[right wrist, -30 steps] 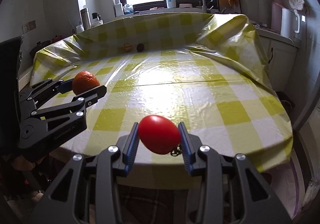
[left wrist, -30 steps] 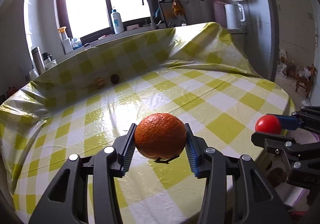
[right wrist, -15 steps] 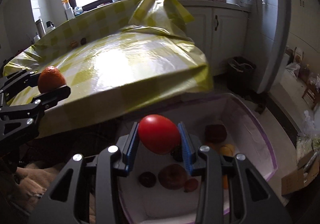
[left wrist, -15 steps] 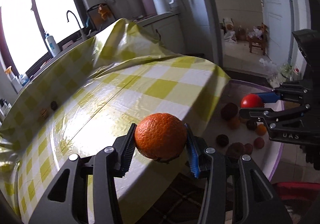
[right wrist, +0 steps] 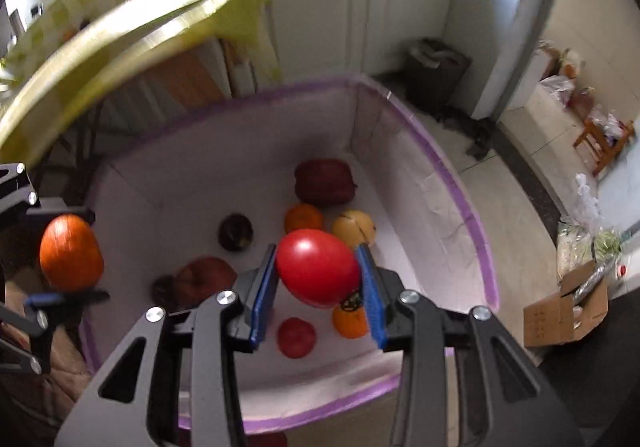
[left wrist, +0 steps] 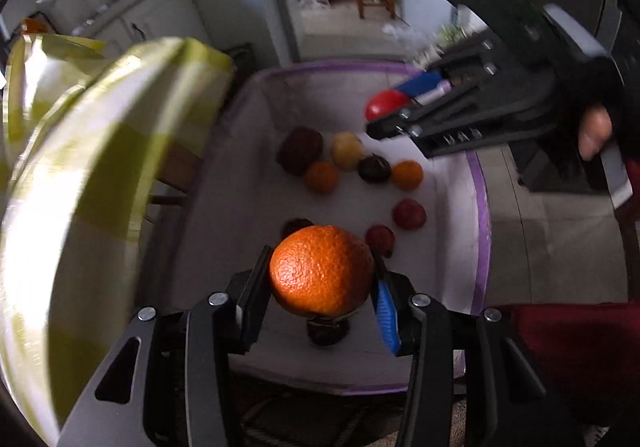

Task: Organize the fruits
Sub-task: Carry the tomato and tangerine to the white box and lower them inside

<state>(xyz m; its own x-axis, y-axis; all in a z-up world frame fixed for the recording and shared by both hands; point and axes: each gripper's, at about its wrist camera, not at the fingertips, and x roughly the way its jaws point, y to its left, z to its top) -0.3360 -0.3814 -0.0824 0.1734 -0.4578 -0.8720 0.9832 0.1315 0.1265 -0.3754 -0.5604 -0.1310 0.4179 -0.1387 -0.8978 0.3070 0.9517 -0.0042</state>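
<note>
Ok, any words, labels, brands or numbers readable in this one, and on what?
No text reads clearly in either view.
Dark sticker on an orange fruit lying in the purple-rimmed bin: partly hidden and too small to read.
Small print on the cardboard carton on the floor: too blurred to read.

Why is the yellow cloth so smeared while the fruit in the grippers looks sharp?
Left wrist view: the cloth streaks with motion blur and glare, but the orange is crisp between the fingers. Right wrist view: the same, the cloth smeared and the red fruit sharp; the fisheye lens bends the bin rim.
</note>
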